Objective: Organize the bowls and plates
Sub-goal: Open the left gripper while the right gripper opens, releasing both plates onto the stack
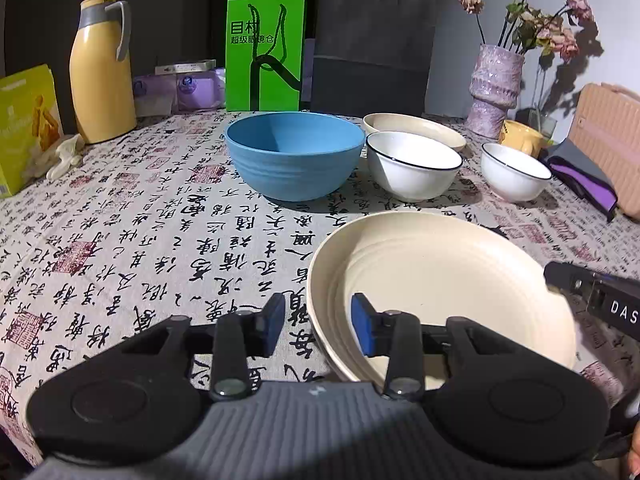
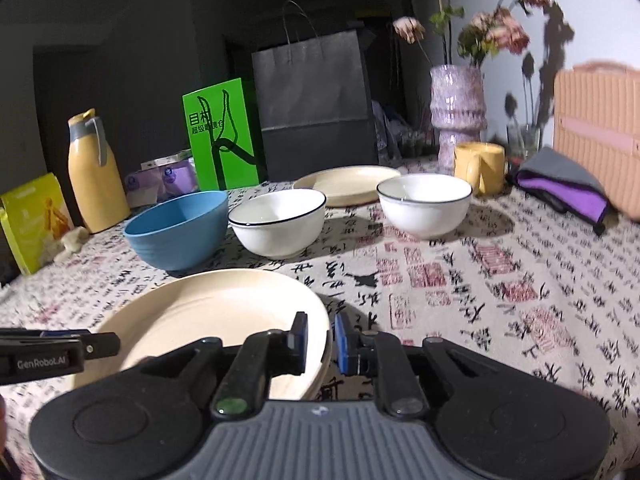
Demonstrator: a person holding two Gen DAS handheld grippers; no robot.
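While our left gripper straddles the near-left rim of the cream plate, its jaws stand apart, one pad outside on the cloth side and one inside over the plate's floor, neither pressing, so we count it released; the plate sits low in front of the blue bowl, and it looks like more than one plate stacked, though we cannot be sure. From the right wrist, our right gripper brackets the plate's right rim with a narrow gap, the inner pad over the well and the outer pad just outside; it does not seem to pinch, so we read it as let go. To do this step well, we judge we should back both grippers straight off the rim without nudging it, then take the two white bowls one into the other, and fetch the far plate beyond them.
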